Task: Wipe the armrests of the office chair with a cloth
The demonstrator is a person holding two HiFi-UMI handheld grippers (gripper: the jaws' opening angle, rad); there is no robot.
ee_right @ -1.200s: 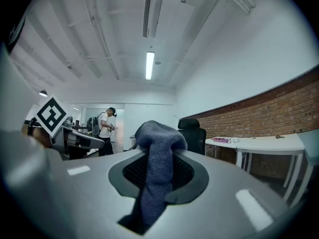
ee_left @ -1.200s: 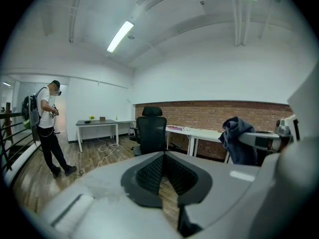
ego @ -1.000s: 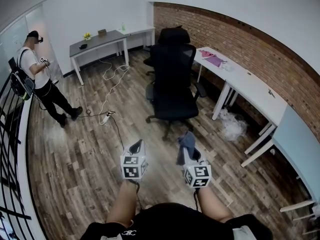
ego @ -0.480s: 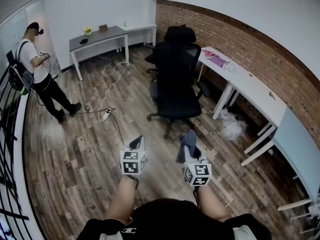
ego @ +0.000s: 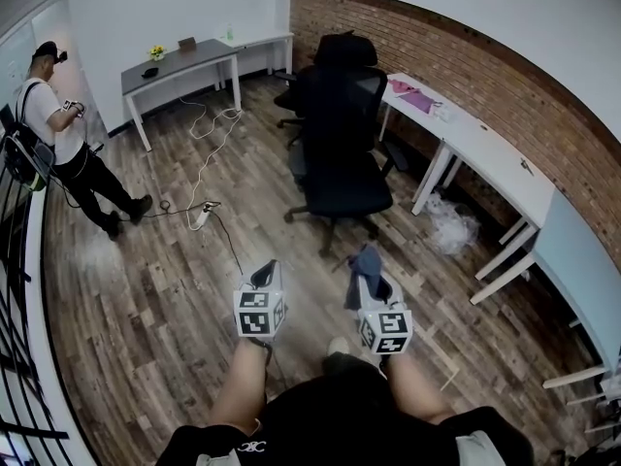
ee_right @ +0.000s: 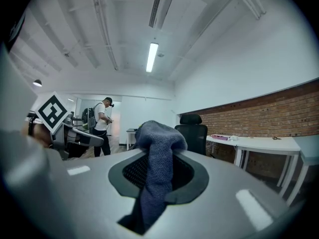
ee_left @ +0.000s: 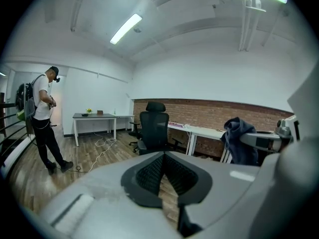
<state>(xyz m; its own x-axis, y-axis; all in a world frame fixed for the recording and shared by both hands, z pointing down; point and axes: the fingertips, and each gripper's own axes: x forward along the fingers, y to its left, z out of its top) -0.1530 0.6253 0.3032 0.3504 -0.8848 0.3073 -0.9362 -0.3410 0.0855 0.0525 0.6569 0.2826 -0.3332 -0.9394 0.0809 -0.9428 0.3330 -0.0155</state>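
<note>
R gripper (ego: 369, 284) fingers pinch the cloth (ego: 361, 263); L gripper (ego: 264, 280) fingers pressed together, empty. Chair (ego: 340, 153) sits straight ahead of both, well apart; R marginally nearer.

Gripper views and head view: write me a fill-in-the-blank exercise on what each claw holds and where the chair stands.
1. The right claw is shut on a blue ____.
2. The left claw is shut and holds ____.
3. The black office chair stands next to a white desk set along the ____ wall.

Missing words: cloth; nothing; brick.
</note>
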